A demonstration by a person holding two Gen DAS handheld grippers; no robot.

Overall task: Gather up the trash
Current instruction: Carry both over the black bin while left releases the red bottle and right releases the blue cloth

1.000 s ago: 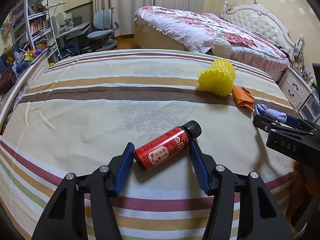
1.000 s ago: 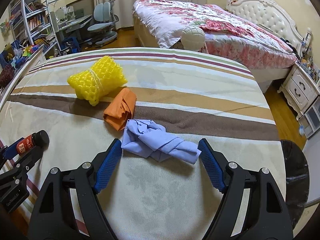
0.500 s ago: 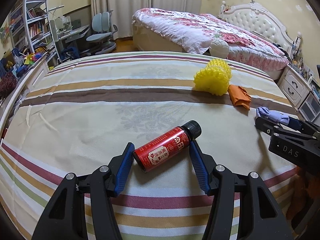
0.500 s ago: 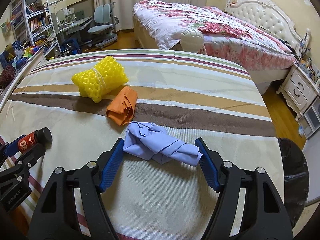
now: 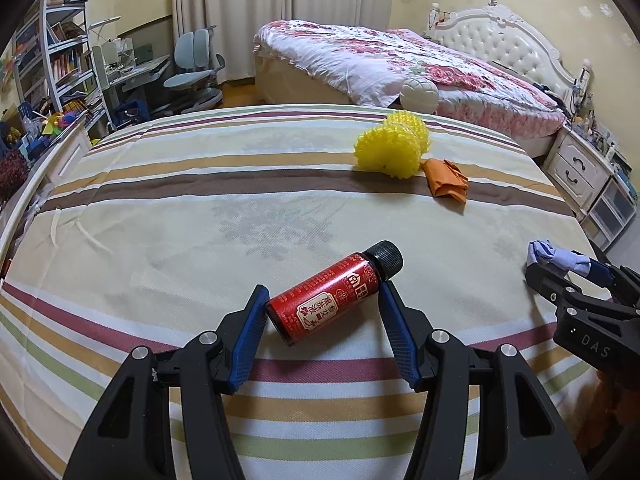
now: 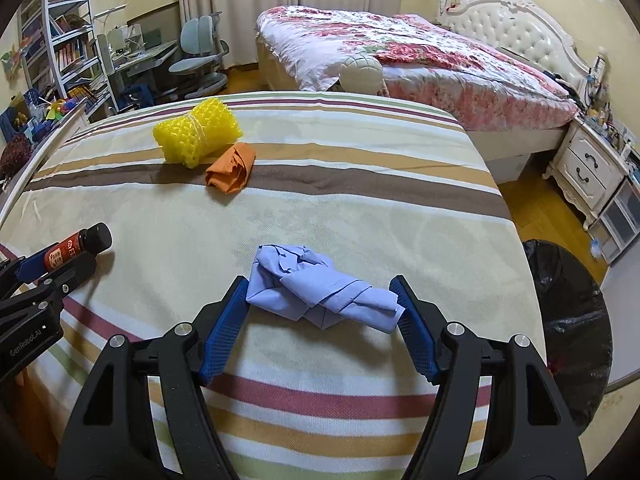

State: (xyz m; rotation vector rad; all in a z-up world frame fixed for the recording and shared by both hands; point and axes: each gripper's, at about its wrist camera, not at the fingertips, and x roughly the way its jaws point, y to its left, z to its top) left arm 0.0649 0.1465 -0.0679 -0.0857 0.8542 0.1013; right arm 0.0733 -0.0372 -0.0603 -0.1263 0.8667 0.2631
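My left gripper (image 5: 323, 300) is shut on a red bottle with a black cap (image 5: 332, 296), held just above the striped bed cover; it also shows at the left of the right wrist view (image 6: 74, 246). My right gripper (image 6: 320, 300) is shut on a crumpled light-blue paper wad (image 6: 320, 288), also seen at the right of the left wrist view (image 5: 560, 258). A yellow foam net roll (image 6: 196, 134) and an orange paper wad (image 6: 231, 168) lie on the cover farther back.
The striped bed cover (image 5: 200, 216) spans both views. A bin with a black bag (image 6: 568, 320) stands on the floor off the cover's right edge. A floral bed (image 6: 400, 56), a white nightstand (image 6: 588, 168), desk chairs and bookshelves stand beyond.
Both grippers have risen and pulled back a little with their loads. The right gripper's fingers have narrowed onto the blue wad.
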